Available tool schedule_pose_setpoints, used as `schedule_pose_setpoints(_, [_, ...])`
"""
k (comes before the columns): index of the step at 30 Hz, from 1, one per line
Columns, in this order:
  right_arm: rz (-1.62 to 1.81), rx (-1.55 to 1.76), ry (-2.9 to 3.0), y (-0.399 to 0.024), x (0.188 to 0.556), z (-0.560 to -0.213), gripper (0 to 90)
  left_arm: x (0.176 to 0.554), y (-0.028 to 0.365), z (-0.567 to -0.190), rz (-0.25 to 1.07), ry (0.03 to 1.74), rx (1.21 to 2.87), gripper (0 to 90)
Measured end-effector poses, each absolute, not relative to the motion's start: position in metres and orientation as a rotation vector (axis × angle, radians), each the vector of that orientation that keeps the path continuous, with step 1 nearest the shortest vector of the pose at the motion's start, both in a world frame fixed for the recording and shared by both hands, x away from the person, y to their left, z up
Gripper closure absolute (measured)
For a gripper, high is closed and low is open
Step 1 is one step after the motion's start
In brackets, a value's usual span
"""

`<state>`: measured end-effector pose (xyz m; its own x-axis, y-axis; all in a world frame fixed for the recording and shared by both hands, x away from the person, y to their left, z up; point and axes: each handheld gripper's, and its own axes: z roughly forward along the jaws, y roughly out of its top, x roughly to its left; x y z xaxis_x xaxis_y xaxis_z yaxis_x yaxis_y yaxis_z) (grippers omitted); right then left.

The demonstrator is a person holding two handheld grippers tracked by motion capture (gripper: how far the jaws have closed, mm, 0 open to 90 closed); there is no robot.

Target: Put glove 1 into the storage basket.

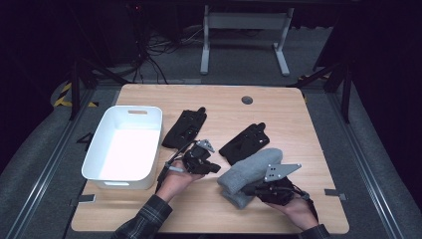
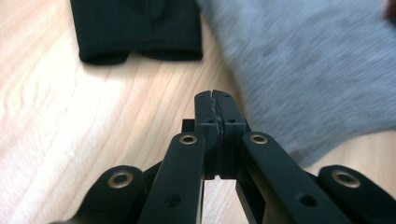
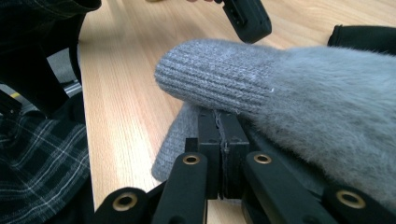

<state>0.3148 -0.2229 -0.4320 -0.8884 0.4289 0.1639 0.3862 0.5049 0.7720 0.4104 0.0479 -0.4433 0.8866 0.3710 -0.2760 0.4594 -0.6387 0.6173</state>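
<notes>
The grey mitten (image 1: 251, 174) lies on the table (image 1: 318, 149), folded so one fuzzy layer rests on another, its ribbed cuff toward the person. The right gripper (image 1: 259, 188) sits at the mitten's near edge; in the right gripper view its fingers (image 3: 223, 135) are pressed together under the cuff (image 3: 210, 77), touching the knit, with grey fabric on both sides of them; whether any fabric is pinched between them I cannot tell. The left gripper (image 1: 211, 168) is just left of the mitten, apart from it, its fingers (image 2: 217, 121) closed on nothing above bare wood. Behind the mitten, touching its far edge, lies a black glove (image 1: 245, 143); a second black glove (image 1: 185, 128) lies farther left. Left of that, well apart from the mitten, stands a white bin (image 1: 97, 149). A plaid sleeve (image 1: 144, 219) covers the left forearm.
</notes>
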Motion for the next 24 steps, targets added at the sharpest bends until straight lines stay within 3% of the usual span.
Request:
schedule_pose_setpoints(9, [1.321,0.722,2.704,-0.22,0.313,-0.437,90.0,0.403,0.038,-0.445,-0.253,0.536,2.3,89.9])
schedule_pose_setpoints(20, [1.253,0.725,2.734,-0.229,0.304,-0.439,89.9,0.388,0.036,-0.434,-0.248,0.474,2.301,89.8])
schedule_pose_setpoints(24, [1.242,0.757,2.716,-0.244,0.301,-0.437,85.8,0.388,0.036,-0.432,-0.24,0.468,2.285,88.7])
